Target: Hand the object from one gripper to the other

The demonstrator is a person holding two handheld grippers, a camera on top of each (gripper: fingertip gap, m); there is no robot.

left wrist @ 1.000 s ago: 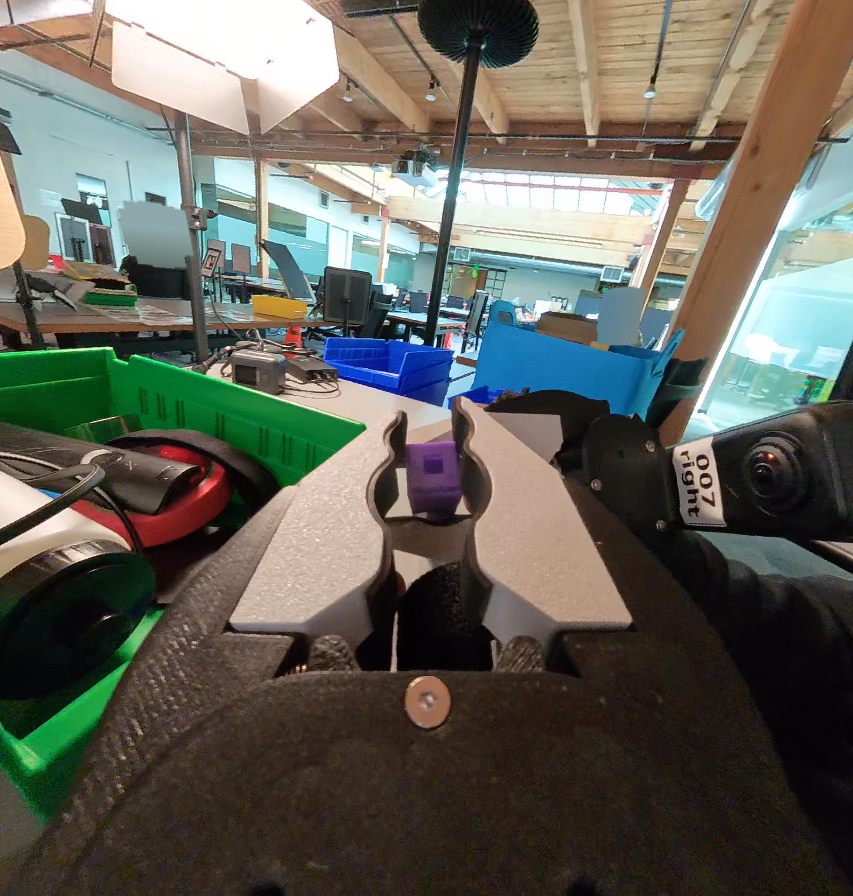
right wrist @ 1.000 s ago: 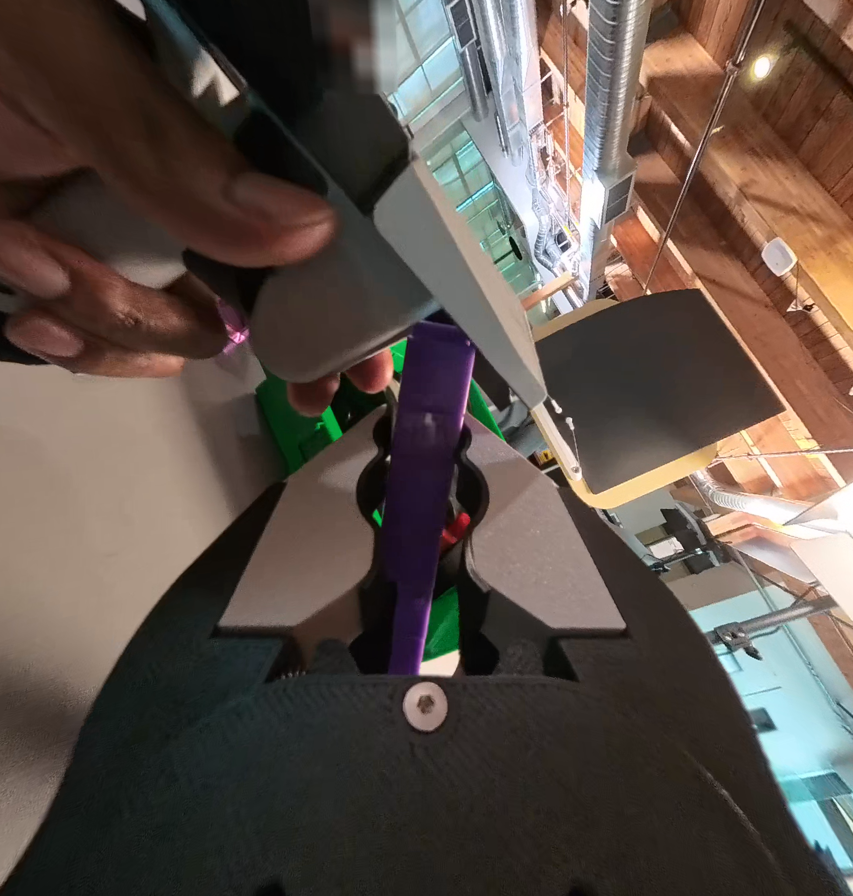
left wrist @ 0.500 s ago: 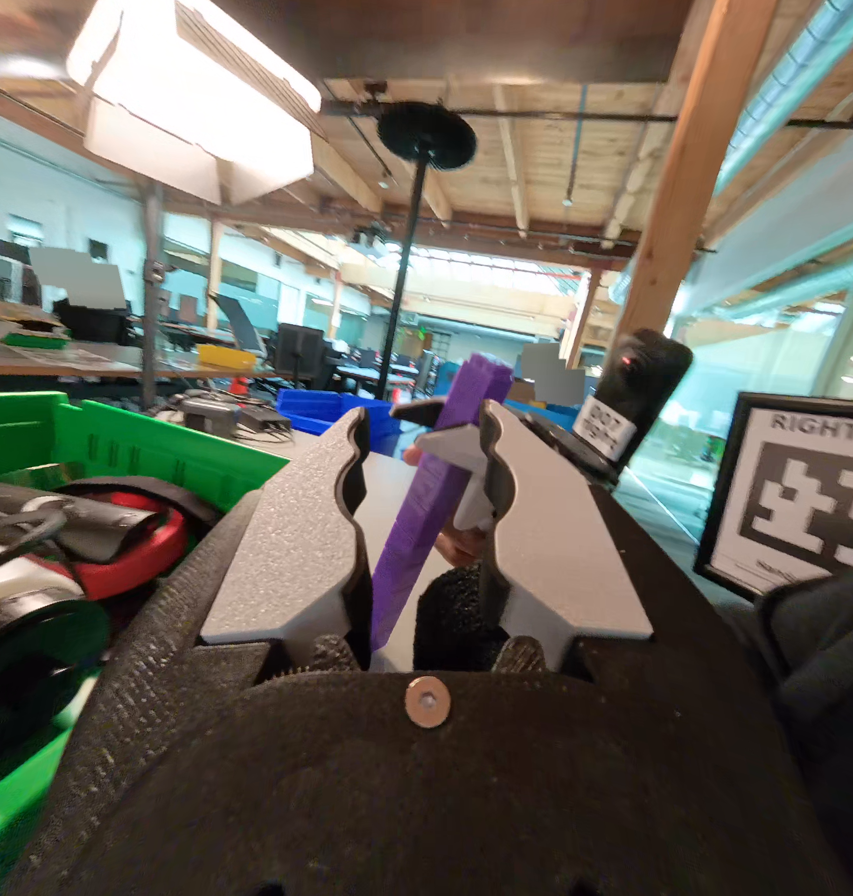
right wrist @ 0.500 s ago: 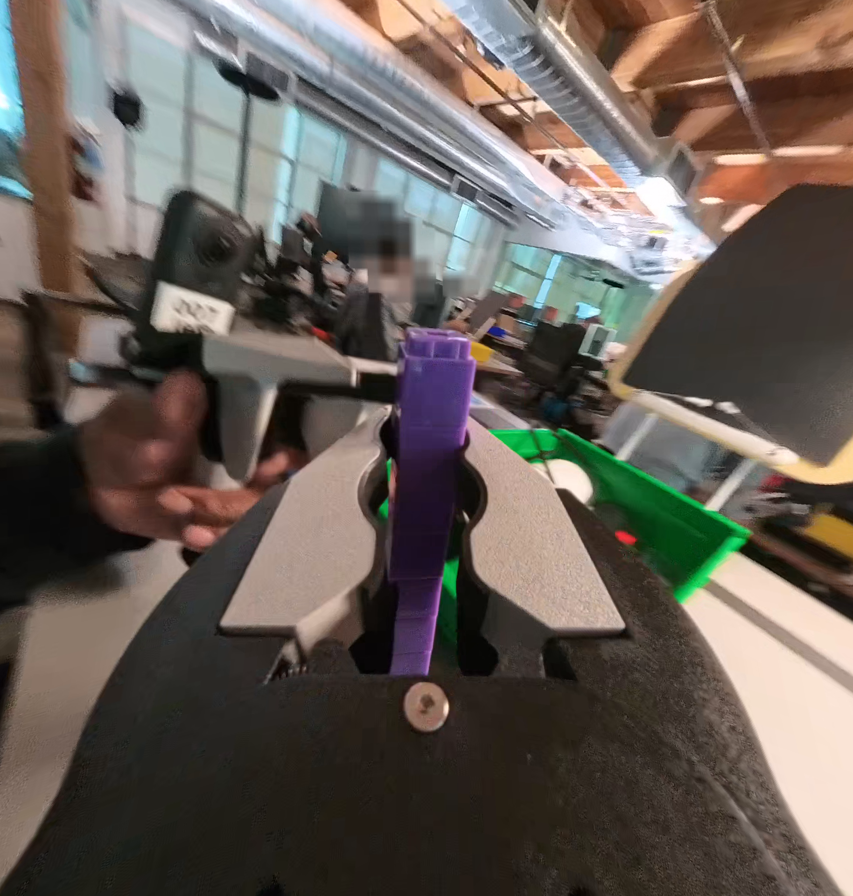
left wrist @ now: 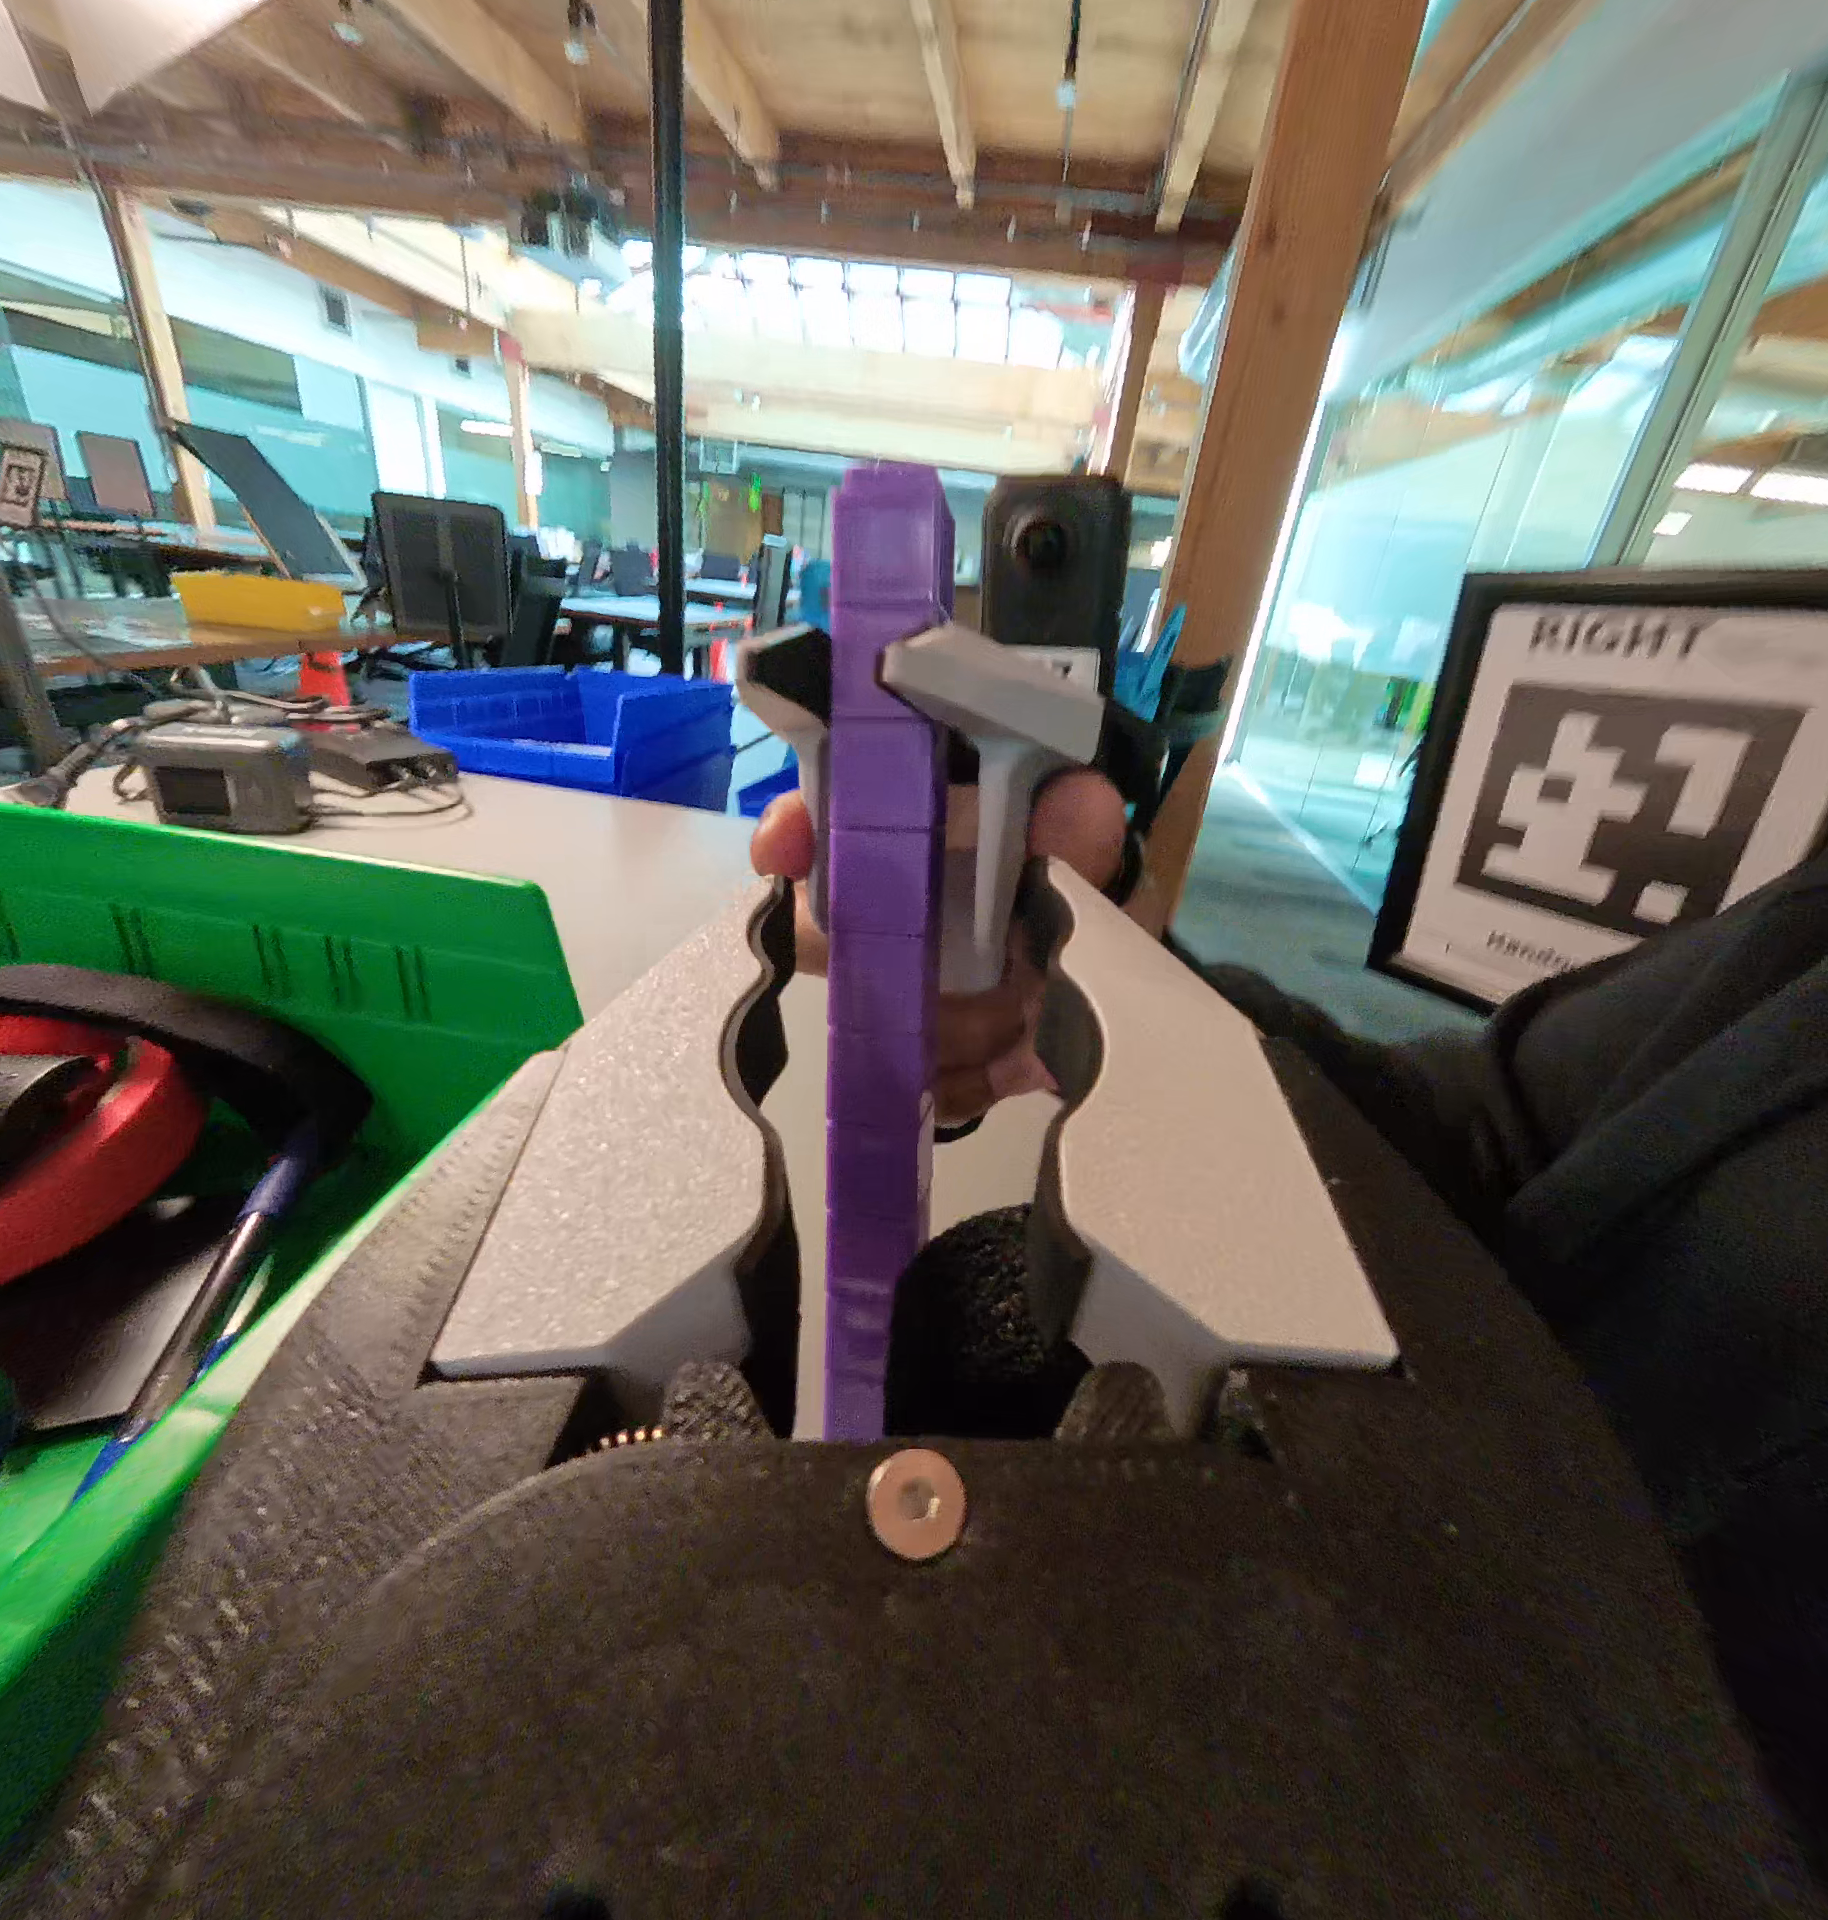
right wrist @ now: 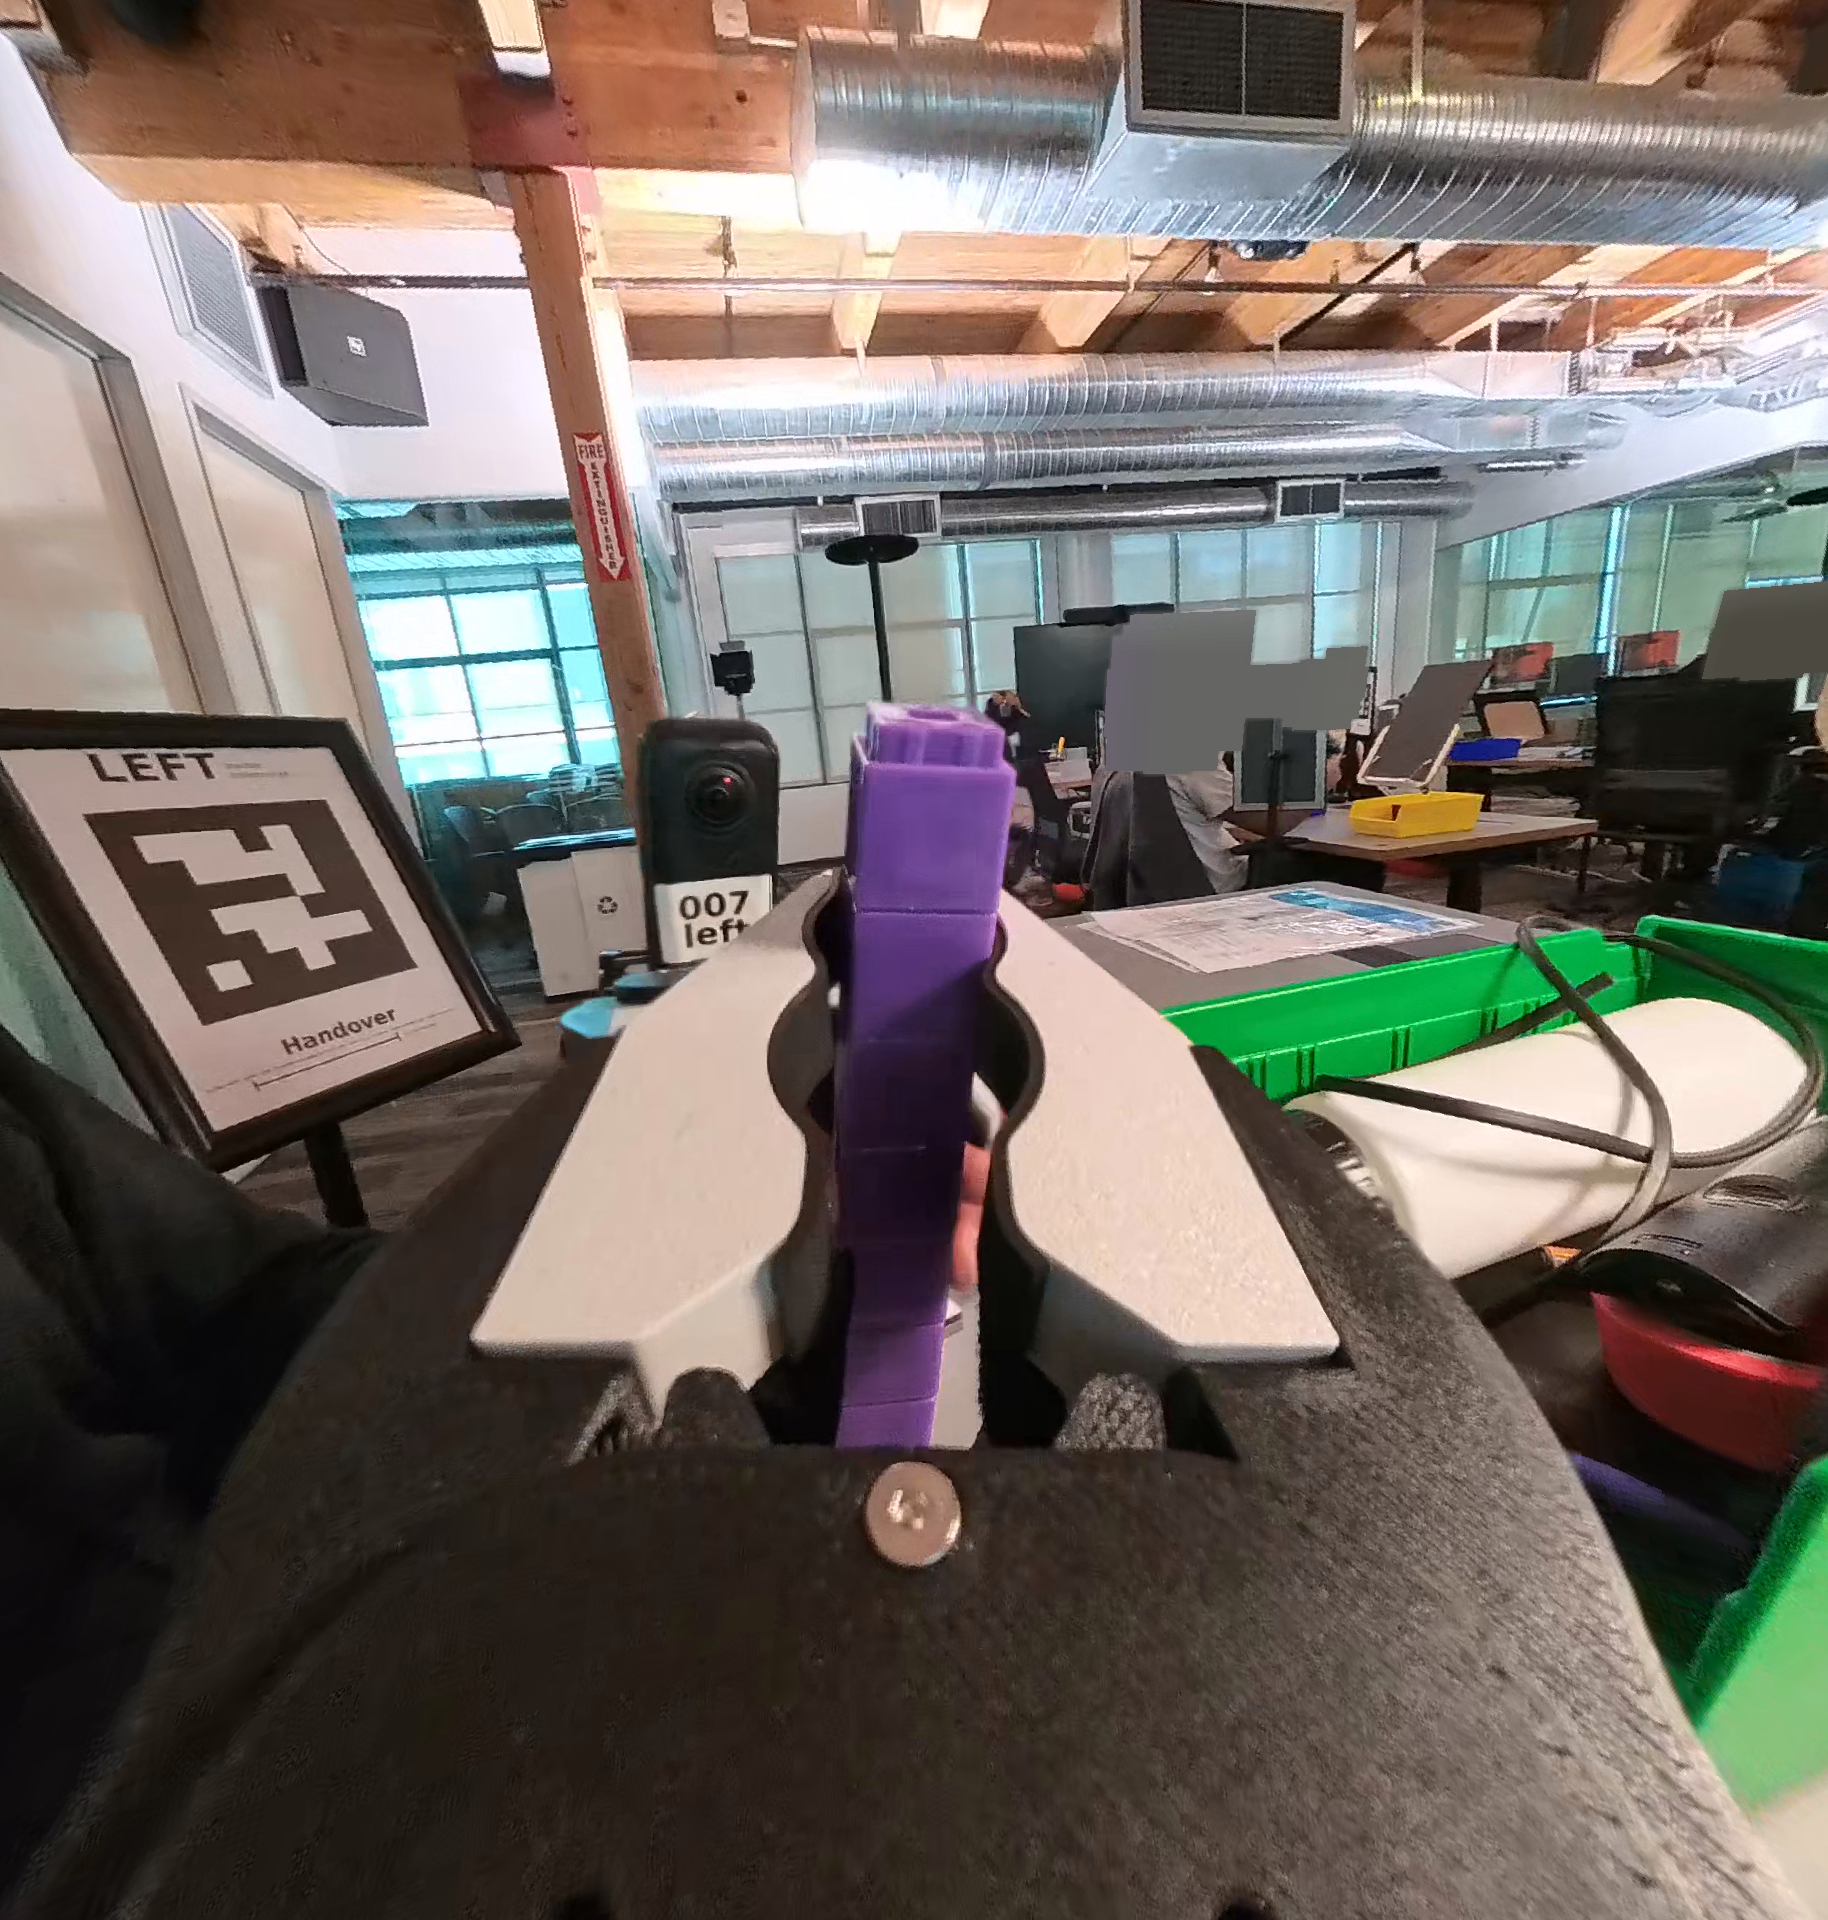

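A long purple bar of joined cubes [right wrist: 925,987] stands upright. My right gripper [right wrist: 920,904] is shut on it, with the bar's top end sticking out above the fingertips. In the left wrist view the bar [left wrist: 879,935] rises through the gap between the jaws of my left gripper [left wrist: 915,894], which are spread wide and do not clamp it. The right gripper [left wrist: 889,675] shows there farther off, facing me, its grey fingers closed on the bar's upper part, with a hand behind it. The left gripper's camera [right wrist: 707,800] shows behind the bar.
A green bin [left wrist: 266,935] with a red ring [left wrist: 68,1164], a white cylinder [right wrist: 1575,1122] and cables stands beside the grippers on a grey table [left wrist: 619,862]. Framed marker signs [left wrist: 1637,790] [right wrist: 235,914] stand near. Blue bins [left wrist: 577,717] and a wooden post [left wrist: 1274,416] lie behind. My right fingertips sit around 5 cm from my left ones.
My left gripper, shut on the bar's end a second ago, has opened. The bar has swung upright in the right gripper. Both grippers have turned to face each other.
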